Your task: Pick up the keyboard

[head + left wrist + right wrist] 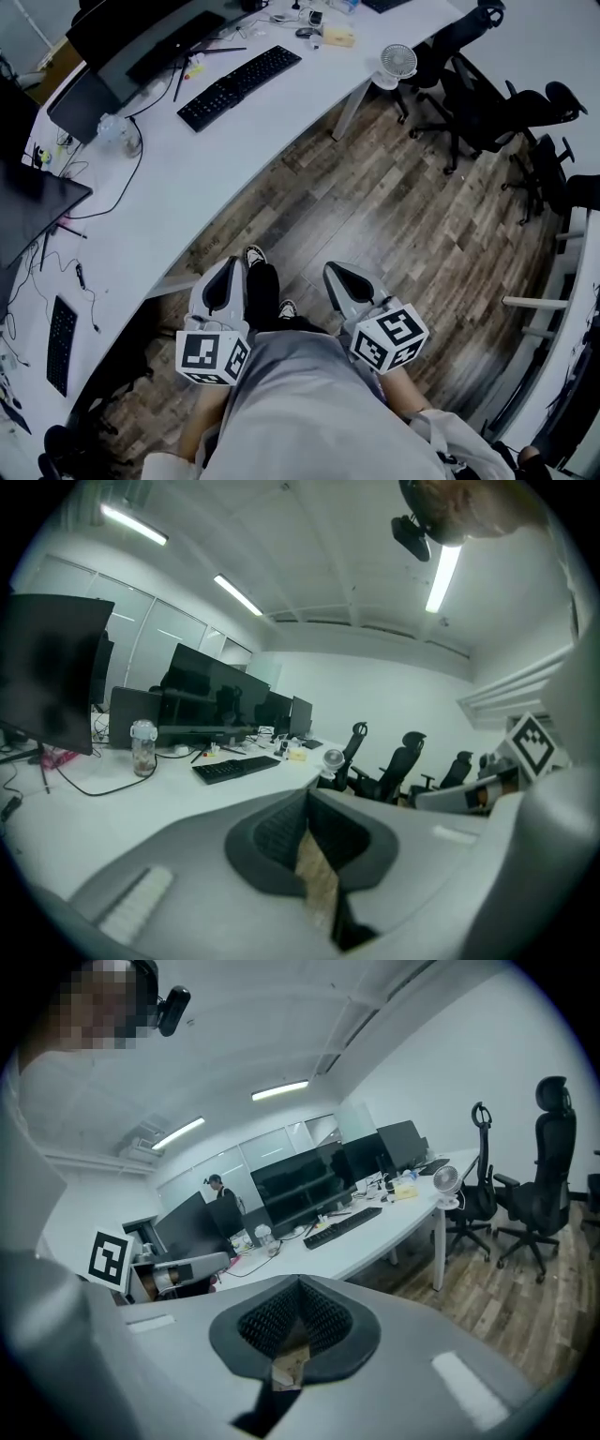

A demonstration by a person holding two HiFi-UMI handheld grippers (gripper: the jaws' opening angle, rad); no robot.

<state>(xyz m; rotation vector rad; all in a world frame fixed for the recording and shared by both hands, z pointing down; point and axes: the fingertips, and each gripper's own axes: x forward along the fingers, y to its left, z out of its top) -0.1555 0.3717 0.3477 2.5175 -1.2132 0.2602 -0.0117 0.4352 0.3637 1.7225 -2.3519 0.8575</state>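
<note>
A black keyboard (pixel 239 86) lies at an angle on the long white desk (pixel 187 197), far ahead of both grippers. It also shows small in the left gripper view as the keyboard (pixel 234 768) and in the right gripper view as the keyboard (pixel 342 1225). My left gripper (pixel 228 267) and right gripper (pixel 336 274) hang side by side over the wooden floor, close to the person's body and well short of the desk edge. Both have their jaws together with nothing between them, as the left gripper (pixel 306 794) and the right gripper (pixel 298 1283) show in their own views.
Dark monitors (pixel 141 37) stand behind the keyboard, with a clear jar (pixel 114 129) and cables to its left. A small white fan (pixel 397 64) sits at the desk's edge. Black office chairs (pixel 487 112) stand at the right. A second keyboard (pixel 61 342) lies at the near left.
</note>
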